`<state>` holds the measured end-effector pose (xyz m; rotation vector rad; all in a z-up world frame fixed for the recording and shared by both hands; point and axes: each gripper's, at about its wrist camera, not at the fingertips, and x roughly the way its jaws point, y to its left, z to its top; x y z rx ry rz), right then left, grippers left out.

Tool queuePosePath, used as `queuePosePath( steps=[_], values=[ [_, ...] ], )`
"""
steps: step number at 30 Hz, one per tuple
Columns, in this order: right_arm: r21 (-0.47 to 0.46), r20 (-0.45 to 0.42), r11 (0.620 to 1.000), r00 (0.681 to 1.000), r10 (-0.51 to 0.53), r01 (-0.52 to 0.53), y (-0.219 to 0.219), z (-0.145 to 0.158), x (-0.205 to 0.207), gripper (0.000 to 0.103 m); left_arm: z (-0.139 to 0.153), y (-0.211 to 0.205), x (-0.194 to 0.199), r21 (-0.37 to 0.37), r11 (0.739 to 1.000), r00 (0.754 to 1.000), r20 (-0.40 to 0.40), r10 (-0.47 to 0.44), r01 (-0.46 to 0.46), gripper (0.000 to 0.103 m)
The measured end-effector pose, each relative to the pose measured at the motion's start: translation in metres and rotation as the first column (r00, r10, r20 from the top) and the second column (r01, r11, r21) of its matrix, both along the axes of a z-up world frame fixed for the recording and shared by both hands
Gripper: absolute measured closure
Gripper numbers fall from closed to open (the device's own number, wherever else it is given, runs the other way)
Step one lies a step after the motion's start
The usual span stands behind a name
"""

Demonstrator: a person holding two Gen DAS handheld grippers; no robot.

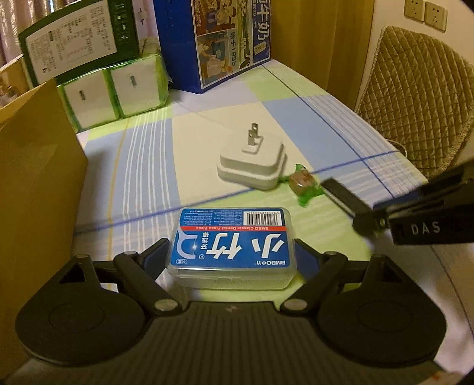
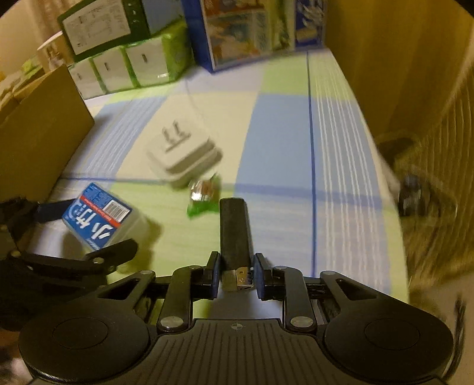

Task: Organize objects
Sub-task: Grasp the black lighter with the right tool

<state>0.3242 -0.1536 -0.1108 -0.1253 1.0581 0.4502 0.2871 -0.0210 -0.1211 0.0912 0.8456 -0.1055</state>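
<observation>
the left gripper (image 1: 232, 251) clamps the floss box (image 1: 232, 240) by its sides near the table's (image 1: 296, 124) front edge; the right gripper (image 2: 237, 274) pinches a lighter (image 2: 235, 231) (both seemingly lifted for sorting).

Checked tablecloth (image 1: 225, 124), quilted chair (image 1: 414, 97), wall sockets (image 1: 425, 13), dim yellowish light.

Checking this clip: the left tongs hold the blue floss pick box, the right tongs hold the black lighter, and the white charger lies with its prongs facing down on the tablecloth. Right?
Not quite. The white charger lies with its prongs pointing up, as the left wrist view shows. The rest holds: left tongs grip the floss pick box, right tongs grip the black lighter.
</observation>
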Motion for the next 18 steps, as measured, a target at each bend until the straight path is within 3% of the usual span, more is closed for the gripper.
queuePosePath(
  steps=[6, 18],
  values=[
    [0.032, -0.08, 0.996, 0.994, -0.078, 0.081, -0.001, 0.006, -0.054, 0.083, 0.007, 0.0, -0.054, -0.014, 1.0, 1.0, -0.001, -0.012, 0.012, 0.019],
    [0.061, -0.068, 0.991, 0.991, -0.115, 0.12, -0.001, 0.009, -0.139, 0.083, 0.007, 0.017, -0.127, -0.045, 0.999, 1.0, -0.024, -0.007, 0.006, 0.019]
  ],
)
